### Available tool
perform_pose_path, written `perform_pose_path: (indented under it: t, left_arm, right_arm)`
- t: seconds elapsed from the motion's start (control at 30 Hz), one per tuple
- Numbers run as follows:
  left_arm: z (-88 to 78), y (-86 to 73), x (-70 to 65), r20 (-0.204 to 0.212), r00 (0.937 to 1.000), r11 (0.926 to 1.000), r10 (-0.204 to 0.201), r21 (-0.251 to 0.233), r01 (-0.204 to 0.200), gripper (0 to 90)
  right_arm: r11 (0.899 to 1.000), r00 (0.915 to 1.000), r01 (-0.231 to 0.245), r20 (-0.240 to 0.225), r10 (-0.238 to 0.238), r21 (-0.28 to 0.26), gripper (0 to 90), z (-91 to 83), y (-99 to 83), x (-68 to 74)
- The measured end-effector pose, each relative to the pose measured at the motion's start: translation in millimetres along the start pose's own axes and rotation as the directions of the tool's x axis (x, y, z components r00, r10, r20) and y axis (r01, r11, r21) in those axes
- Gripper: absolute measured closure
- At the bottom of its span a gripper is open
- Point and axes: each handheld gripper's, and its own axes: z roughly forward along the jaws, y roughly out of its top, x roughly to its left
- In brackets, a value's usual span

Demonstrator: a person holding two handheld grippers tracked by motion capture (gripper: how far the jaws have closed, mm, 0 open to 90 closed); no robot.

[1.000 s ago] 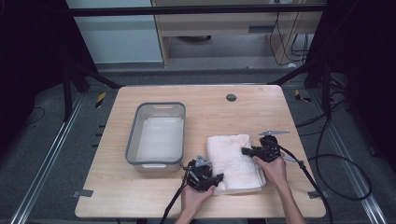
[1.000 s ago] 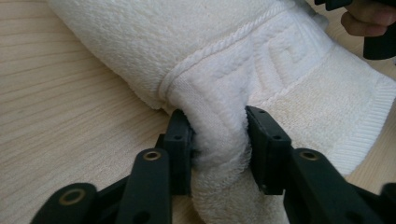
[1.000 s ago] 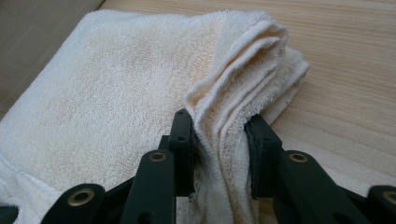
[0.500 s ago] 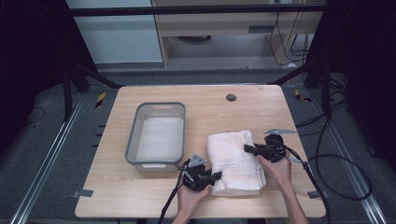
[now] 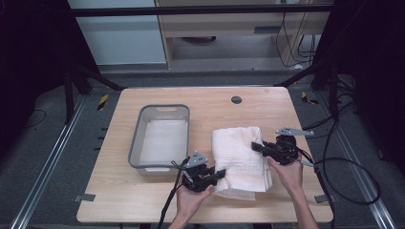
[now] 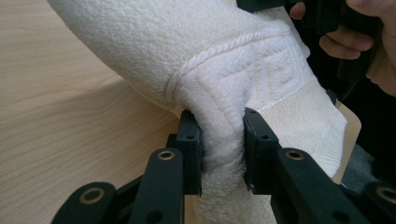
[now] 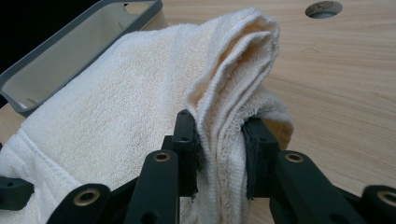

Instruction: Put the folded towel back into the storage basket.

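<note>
A folded white towel (image 5: pixel 240 157) lies on the right half of a light wooden table (image 5: pixel 143 205), just beside a grey plastic basin (image 5: pixel 160 137) that sits left of centre. The left gripper (image 5: pixel 220 173), held in a hand (image 5: pixel 191 200) reaching in from the near edge, pinches the towel's near left corner; in the left gripper view, its black jaws are pressed onto a bunched fold of the towel (image 6: pixel 219 84) by the woven border, with the cloth lifted off the tabletop (image 6: pixel 56 93). The right gripper (image 5: pixel 255 146), in the other hand (image 5: pixel 288 172), clamps the towel's right edge partway along; in the right gripper view, several terry layers of the towel (image 7: pixel 140 102) stand pinched between its jaws, the basin (image 7: pixel 70 56) lying beyond it. A round cable hole (image 5: pixel 236 99) sits near the table's far edge, well apart from the towel.
</note>
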Motion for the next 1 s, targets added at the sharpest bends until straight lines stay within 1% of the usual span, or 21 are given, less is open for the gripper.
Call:
perform_pose_path:
  t: [0.2, 0.3, 0.43, 0.7, 0.8, 0.93, 1.0]
  left_arm:
    - [-7.8, 9.6, -3.1, 0.011, 0.9999, 0.9994, 0.011, -0.032, -0.011, 71.3]
    - [-13.3, 16.8, -5.1, 0.006, 0.9996, 0.9986, 0.029, -0.043, -0.029, 71.4]
    - [-21.1, 25.3, -7.0, -0.004, 0.9989, 0.9971, 0.047, -0.060, -0.047, 71.4]
    - [-39.8, 41.5, -6.0, -0.024, 0.9973, 0.9925, 0.069, -0.099, -0.071, 71.5]
    - [-46.0, 48.1, -5.6, -0.032, 0.9963, 0.9907, 0.079, -0.108, -0.082, 71.5]
    - [-53.1, 56.8, -6.0, -0.047, 0.9943, 0.9881, 0.096, -0.116, -0.101, 71.5]
    - [-55.8, 60.2, -5.6, -0.050, 0.9939, 0.9872, 0.098, -0.121, -0.104, 71.5]
  right_arm:
    - [1.000, 1.0000, 0.005, 0.000, -0.005, -0.023, 70.9, -3.6, 4.3, 5.0]
    - [0.999, 1.0000, -0.002, -0.006, 0.002, -0.043, 70.8, -5.7, 7.6, 7.1]
    - [0.997, 1.0000, 0.001, -0.004, -0.001, -0.072, 70.9, -8.6, 14.8, 12.4]
    - [0.989, 0.9998, -0.004, -0.021, 0.001, -0.146, 70.9, -10.5, 30.3, 25.5]
    - [0.986, 0.9998, -0.001, -0.021, -0.002, -0.168, 70.9, -9.9, 35.6, 29.9]
    - [0.980, 0.9996, -0.010, -0.027, 0.005, -0.197, 70.9, -10.0, 42.5, 34.5]
    - [0.978, 0.9995, -0.016, -0.030, 0.010, -0.209, 70.9, -10.5, 45.8, 37.0]
